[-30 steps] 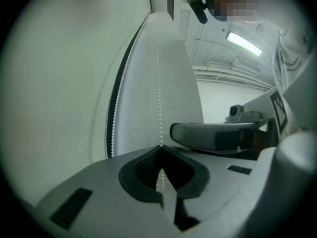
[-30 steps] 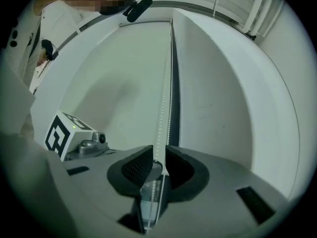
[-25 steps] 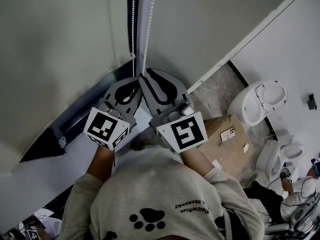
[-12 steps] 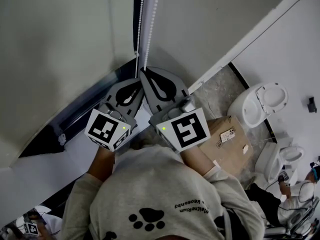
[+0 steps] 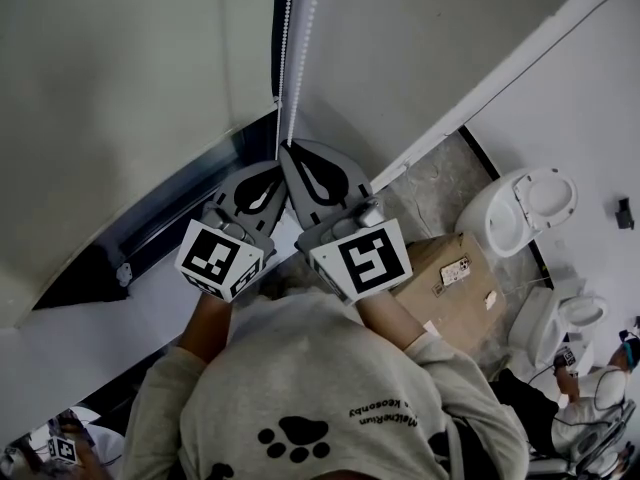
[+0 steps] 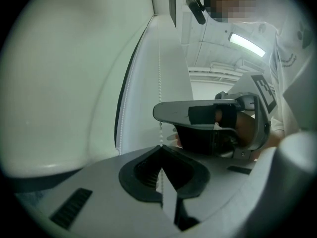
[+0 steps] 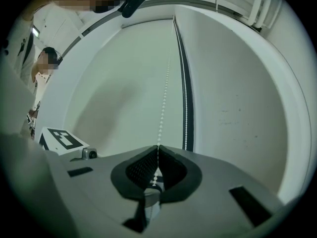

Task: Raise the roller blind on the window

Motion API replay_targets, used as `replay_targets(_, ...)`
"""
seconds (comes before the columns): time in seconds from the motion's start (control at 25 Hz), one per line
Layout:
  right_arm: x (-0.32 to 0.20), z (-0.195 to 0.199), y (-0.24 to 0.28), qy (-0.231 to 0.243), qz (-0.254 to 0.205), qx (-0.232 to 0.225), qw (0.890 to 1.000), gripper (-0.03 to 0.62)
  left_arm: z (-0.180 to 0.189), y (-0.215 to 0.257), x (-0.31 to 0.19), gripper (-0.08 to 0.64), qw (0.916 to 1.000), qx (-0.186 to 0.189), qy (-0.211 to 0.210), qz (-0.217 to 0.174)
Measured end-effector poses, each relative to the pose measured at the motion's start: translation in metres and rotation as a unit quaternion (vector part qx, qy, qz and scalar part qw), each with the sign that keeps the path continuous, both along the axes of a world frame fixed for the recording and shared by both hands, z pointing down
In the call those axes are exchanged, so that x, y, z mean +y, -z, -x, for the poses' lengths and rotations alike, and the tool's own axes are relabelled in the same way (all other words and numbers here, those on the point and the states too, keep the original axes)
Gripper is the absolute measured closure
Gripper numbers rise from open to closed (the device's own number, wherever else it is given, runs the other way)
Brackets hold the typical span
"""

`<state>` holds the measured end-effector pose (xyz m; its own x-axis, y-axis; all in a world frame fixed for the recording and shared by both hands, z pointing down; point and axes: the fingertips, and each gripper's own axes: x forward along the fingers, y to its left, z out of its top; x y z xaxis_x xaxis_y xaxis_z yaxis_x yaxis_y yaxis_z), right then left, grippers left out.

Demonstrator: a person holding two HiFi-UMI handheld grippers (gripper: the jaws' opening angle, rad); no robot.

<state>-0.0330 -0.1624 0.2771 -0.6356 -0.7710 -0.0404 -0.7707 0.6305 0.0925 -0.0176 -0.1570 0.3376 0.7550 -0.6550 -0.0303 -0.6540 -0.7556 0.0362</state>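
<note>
A pale grey plastered wall [image 5: 420,48] rises at the upper middle. A plain white partition wall [image 5: 570,108] at the right carries a small dark fixture [image 5: 624,209], and a flat white window sill [image 5: 110,328] lies at the lower left. Between the walls runs a mottled grey stone floor [image 5: 440,183]. On it stand a brown cardboard box [image 5: 450,283], a white ceramic toilet with its lid raised [image 5: 520,208] and a second white toilet [image 5: 560,313]. In the left gripper view a long bright ceiling strip light [image 6: 246,44] glows overhead.

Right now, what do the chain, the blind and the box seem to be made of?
Chain: a string of small white beads, probably plastic.
Blind: pale, smooth and matte, likely coated fabric; no weave shows.
Box: dull brown cardboard, with a label on top.
</note>
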Motion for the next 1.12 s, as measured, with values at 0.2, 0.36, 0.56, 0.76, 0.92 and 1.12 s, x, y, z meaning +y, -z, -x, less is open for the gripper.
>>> replay_targets(0.2,0.000,-0.001,-0.034,0.004,0.023,0.004,1.000,0.583,-0.002,-0.033,-0.001,0.552,0.9996,-0.007,0.006,0.027)
replay_targets(0.36,-0.005,-0.004,-0.050,-0.006,0.028,0.007,1.000,0.583,-0.003,-0.050,-0.003,0.552,0.9993,-0.011,0.008,0.035)
replay_targets(0.56,-0.002,-0.002,-0.066,0.000,0.020,0.017,1.000,0.583,-0.004,-0.068,-0.001,0.552,0.9994,-0.009,0.013,0.030)
replay_targets(0.76,-0.003,-0.002,-0.079,0.000,0.012,0.022,1.000,0.583,-0.004,-0.081,-0.002,0.552,0.9996,-0.008,0.016,0.022)
replay_targets(0.92,-0.005,-0.003,-0.092,-0.001,0.020,0.019,1.000,0.583,-0.006,-0.094,-0.004,0.552,0.9995,-0.014,0.018,0.023)
replay_targets(1.12,-0.005,-0.003,-0.107,-0.001,0.029,0.019,0.999,0.583,-0.005,-0.108,-0.004,0.552,0.9993,-0.017,0.020,0.027)
